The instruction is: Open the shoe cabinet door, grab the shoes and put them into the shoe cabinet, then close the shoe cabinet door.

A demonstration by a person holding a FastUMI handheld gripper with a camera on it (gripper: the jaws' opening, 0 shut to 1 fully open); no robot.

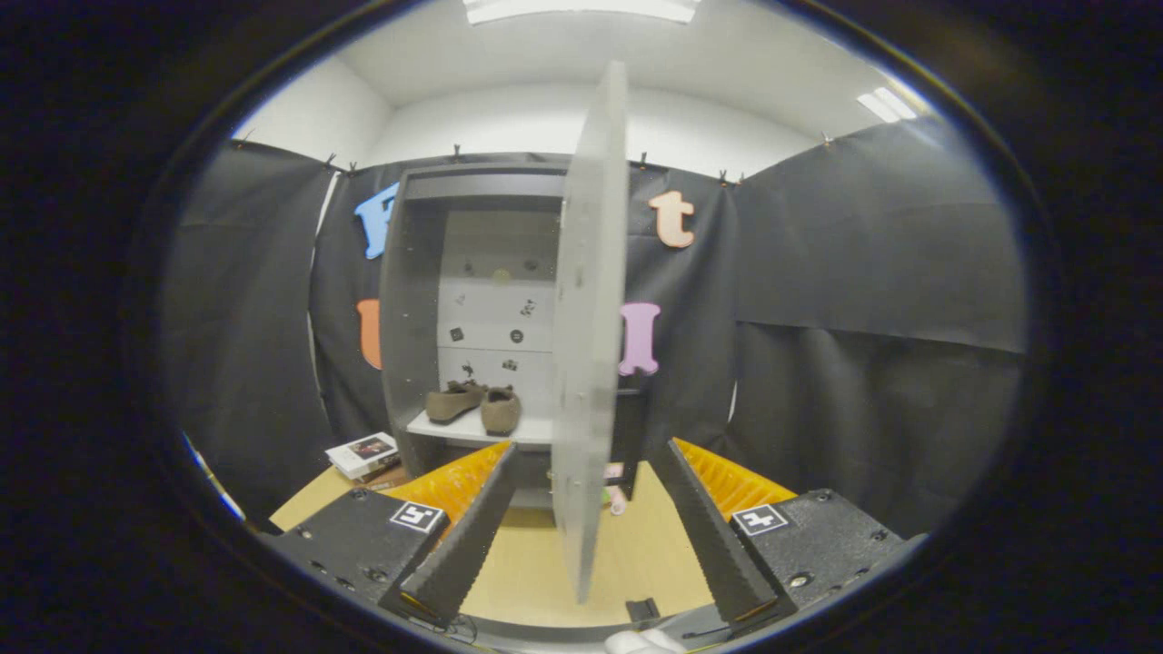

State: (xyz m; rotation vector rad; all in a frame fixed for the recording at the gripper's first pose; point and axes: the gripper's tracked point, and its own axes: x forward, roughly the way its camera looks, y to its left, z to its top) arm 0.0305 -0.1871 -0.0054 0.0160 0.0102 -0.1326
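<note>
I found the gripper (586,509) with its two fingers spread wide apart and holding nothing; neither finger touched any object that I could see. The shoe cabinet door (589,309) stood swung out edge-on toward the camera, its lower edge reaching down into the gap between the fingers, clear of both so far as I could judge. The shoe cabinet (413,300) stood open at roughly 11 o'clock beyond the left finger, against the black cloth wall, with its pale back panel (495,318) carrying several small dark marks. On its light-coloured shelf (454,427) I noted a pair of brown shoes (477,404), side by side and touching or nearly so, the right one pointing toe-out toward me and the left one angled to the left. The shoes sat just above the tip of the left finger in the view, well inside the cabinet. At about 9 o'clock from the cabinet base, a flat white box (363,454) lay on the wooden table (527,563), near the cabinet's left wall. A small pinkish object (618,500) lay at the foot of the cabinet, just right of the door; I could not tell what it was.
</note>
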